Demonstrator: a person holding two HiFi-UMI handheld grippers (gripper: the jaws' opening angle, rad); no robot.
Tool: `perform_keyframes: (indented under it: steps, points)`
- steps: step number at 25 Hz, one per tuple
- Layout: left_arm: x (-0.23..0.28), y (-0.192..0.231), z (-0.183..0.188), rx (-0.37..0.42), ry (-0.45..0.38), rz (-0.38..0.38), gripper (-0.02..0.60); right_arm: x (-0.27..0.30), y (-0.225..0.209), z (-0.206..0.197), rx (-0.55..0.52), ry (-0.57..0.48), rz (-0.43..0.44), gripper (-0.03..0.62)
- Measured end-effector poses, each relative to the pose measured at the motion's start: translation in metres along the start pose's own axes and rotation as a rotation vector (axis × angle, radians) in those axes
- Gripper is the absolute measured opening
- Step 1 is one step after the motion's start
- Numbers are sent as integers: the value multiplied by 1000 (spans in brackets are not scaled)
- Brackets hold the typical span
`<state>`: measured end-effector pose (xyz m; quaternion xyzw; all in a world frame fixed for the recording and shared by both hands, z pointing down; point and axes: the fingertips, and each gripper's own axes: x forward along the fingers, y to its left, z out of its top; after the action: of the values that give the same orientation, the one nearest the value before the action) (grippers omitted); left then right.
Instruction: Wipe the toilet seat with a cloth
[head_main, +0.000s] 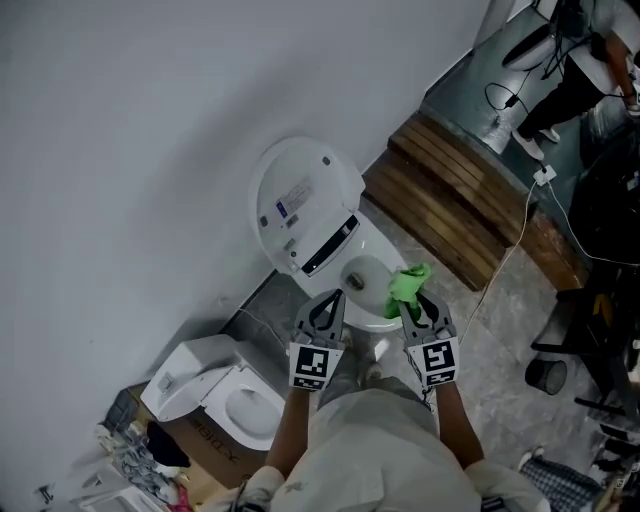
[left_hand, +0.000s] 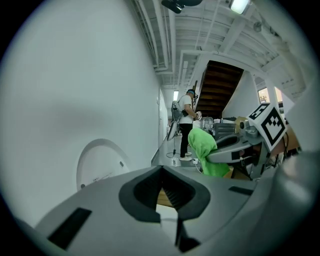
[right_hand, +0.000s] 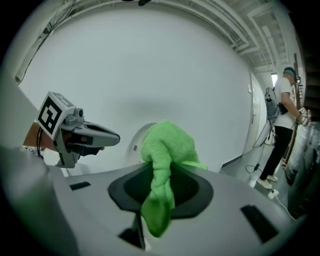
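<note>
the right hand-held gripper (head_main: 413, 305) is clamped on a green cloth (right_hand: 165, 150). the pinch takes the cloth near its middle, so a bunched lobe stands up beyond the jaws and a shorter tail hangs back behind them. the left hand-held gripper (left_hand: 161, 172) has its jaws together with nothing between them. it is held level just beside the right one.

in the head view both point toward a white toilet (head_main: 365, 280) against the wall, its lid (head_main: 300, 195) raised. the cloth hangs above the near right part of the rim, apart from it as far as i can judge. whether the seat ring itself lies down on the bowl is hard to tell from this angle. a second toilet (head_main: 225, 395) sits on a cardboard box at the lower left, and wooden steps (head_main: 450, 200) run off to the right.

the cloth looks like soft, light terry. it will fold and drag rather than push, and it carries no real weight. the grip on its middle looks sound, but only the loose lobe can reach the seat. i judge the wiping has not started. the likely next need is to lower the cloth and tilt the right hand-held gripper so the lobe lies flat on the rim, keeping the hard jaw tips off the smooth plastic. a thin pinch may let the cloth slip out once it is dragged.
</note>
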<state>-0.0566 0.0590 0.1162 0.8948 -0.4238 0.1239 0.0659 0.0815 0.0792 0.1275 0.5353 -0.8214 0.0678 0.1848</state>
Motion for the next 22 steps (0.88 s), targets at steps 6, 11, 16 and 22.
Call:
perform_keyframes:
  steps: [6,11,16,22]
  points:
    - [27,22,-37,-49,49,-10,12,39,-1,-32,26,84,-1,98]
    - [47,33,-67,-79,82,11,12,62,2,-67,33,148,37,98]
    - [63,38,-99,-96,122,64,12,88,3,-90,40,159,104,98]
    - [72,43,-140,-127,165,166,12,118,7,-125,29,172,214,98]
